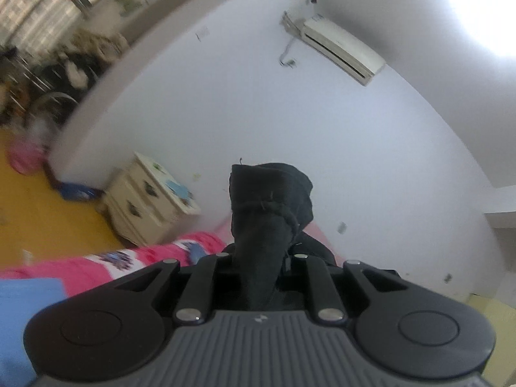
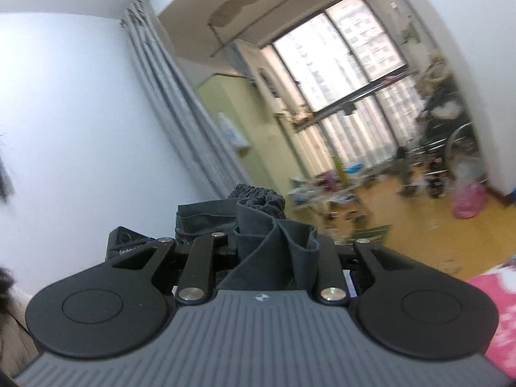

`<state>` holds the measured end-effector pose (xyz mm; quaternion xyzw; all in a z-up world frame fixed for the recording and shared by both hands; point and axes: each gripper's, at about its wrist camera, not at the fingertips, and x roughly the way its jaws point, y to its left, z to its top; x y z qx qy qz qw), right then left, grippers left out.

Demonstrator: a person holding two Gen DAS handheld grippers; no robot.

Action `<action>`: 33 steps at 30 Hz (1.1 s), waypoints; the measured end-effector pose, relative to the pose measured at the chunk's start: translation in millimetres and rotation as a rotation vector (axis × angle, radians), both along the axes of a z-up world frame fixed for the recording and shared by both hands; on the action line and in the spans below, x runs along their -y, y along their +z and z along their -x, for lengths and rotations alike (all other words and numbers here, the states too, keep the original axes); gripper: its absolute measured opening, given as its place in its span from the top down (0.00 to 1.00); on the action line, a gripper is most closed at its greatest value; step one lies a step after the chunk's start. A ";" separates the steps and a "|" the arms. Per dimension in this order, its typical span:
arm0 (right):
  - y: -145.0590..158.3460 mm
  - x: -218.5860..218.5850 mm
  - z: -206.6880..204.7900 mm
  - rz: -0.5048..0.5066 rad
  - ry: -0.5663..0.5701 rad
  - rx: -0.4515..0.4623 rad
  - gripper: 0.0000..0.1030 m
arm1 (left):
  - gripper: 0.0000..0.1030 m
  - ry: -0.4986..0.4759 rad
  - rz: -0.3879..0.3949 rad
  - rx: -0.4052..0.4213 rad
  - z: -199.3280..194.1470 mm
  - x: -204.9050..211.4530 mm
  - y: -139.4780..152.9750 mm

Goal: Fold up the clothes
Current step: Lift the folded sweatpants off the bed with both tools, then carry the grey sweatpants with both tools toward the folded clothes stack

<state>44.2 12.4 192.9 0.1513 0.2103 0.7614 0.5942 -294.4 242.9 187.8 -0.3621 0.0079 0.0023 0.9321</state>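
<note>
A dark garment (image 1: 271,206) is bunched up between the jaws of my left gripper (image 1: 258,258), which is shut on it and held level in the air, facing a white wall. In the right wrist view, my right gripper (image 2: 261,245) is shut on a grey-black fold of the same kind of cloth, the dark garment (image 2: 267,225), with a gathered elastic band at its far end. The cloth covers both grippers' fingertips. Both views are blurred by motion.
A bed with a pink patterned cover (image 1: 96,267) lies low on the left, a cream bedside cabinet (image 1: 151,203) beyond it. An air conditioner (image 1: 342,48) hangs on the wall. Grey curtain (image 2: 171,103), a window (image 2: 342,51) and floor clutter (image 2: 338,190) fill the right wrist view.
</note>
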 end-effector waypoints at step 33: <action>-157.3 -278.5 140.4 0.381 0.456 -0.280 0.80 | 0.85 0.550 0.350 -0.272 231.1 -151.0 -130.6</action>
